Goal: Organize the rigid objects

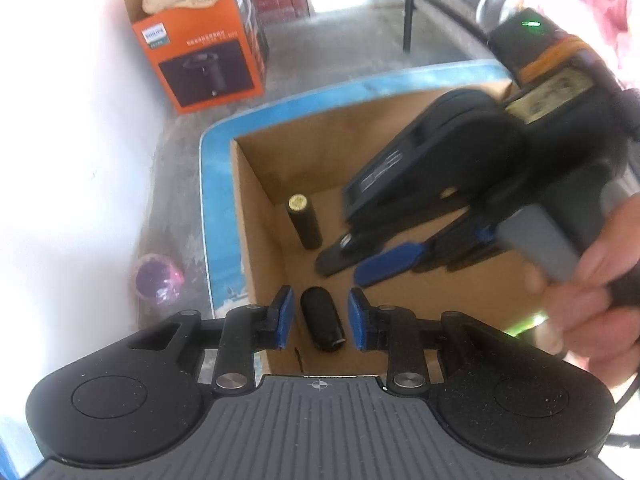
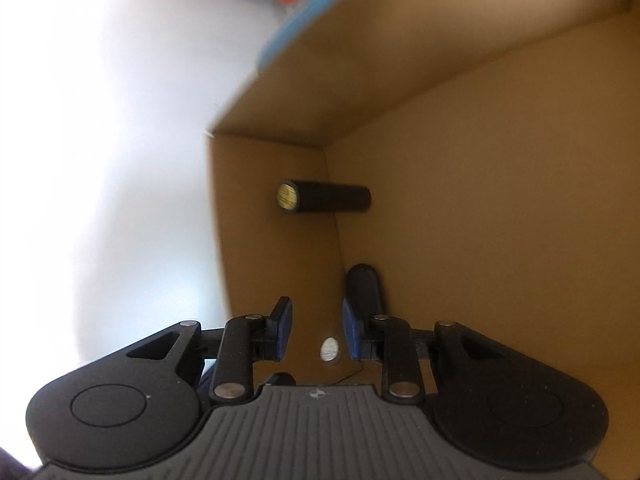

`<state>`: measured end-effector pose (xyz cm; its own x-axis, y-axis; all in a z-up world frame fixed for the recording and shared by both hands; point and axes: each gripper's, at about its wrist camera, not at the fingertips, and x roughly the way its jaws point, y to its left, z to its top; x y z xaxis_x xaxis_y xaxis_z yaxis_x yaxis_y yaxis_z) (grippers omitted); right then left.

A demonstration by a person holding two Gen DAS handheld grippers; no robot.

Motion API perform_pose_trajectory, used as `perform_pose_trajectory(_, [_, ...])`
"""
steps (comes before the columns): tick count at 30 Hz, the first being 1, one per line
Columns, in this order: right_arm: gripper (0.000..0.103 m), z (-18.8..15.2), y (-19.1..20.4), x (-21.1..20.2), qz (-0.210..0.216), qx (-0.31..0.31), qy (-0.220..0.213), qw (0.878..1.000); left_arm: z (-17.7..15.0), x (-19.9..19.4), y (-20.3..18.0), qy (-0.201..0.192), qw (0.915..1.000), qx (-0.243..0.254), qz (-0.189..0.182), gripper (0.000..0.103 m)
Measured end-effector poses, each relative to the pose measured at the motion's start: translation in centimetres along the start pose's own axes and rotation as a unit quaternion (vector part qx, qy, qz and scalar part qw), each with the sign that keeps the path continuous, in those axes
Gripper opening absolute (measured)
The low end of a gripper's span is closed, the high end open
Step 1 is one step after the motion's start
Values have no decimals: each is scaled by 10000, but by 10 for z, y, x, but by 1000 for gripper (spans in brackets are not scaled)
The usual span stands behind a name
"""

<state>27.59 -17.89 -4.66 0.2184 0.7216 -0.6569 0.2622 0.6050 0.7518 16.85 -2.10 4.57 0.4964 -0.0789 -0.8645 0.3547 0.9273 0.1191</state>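
A grey floor (image 1: pixel 320 52) and white wall (image 1: pixel 60 140) fill the upper left. The big brown box (image 1: pixel 400 120) in the middle holds a black tube (image 1: pixel 305 222) and, lower, a small black thing (image 1: pixel 322 322). An orange box (image 1: pixel 200 64) sits upper left. The left gripper (image 1: pixel 319 322) is spread around the small black thing without touching it. The right gripper (image 2: pixel 316 330) is spread and holds nothing.

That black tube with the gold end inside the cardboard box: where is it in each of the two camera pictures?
Left wrist view: the black tube with the gold end stands just left of centre, on the box floor near the far left corner.
Right wrist view: the same tube appears sideways near the centre, gold end pointing left.
Shared landmark: the inner corner of the cardboard box just beyond the tube.
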Motion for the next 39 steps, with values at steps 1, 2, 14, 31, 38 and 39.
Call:
perform_pose_trajectory(1, [30,-4,0,-14,78,-18,-113,9999,-4,-7,1,-79,9999,-74,-54,29])
perform_pose_trajectory(2, [30,-9,0,-30,141,-15,-236,9996,-6,-15,1,-149,9997,-160,-112,29])
perform_pose_trajectory(14, [30,-114,-48,-173,-1091,-118,-1593,9811,-30,-48,-50,-402,9894,-302,-1361,33])
perform_pose_trajectory(31, [30,-113,-77,-94,-1636,-1470,-1034,9700,-48,13,-156,0,9937,130,-1111,33])
perform_pose_trajectory(38, [30,-102,-104,-82,-1397,-1342,-884,9771,-48,38,-169,74,9973,192,-699,33])
perform_pose_trajectory(39, [30,-100,-108,-79,-1351,-1297,-860,9785,-48,40,-171,101,9975,184,-678,33])
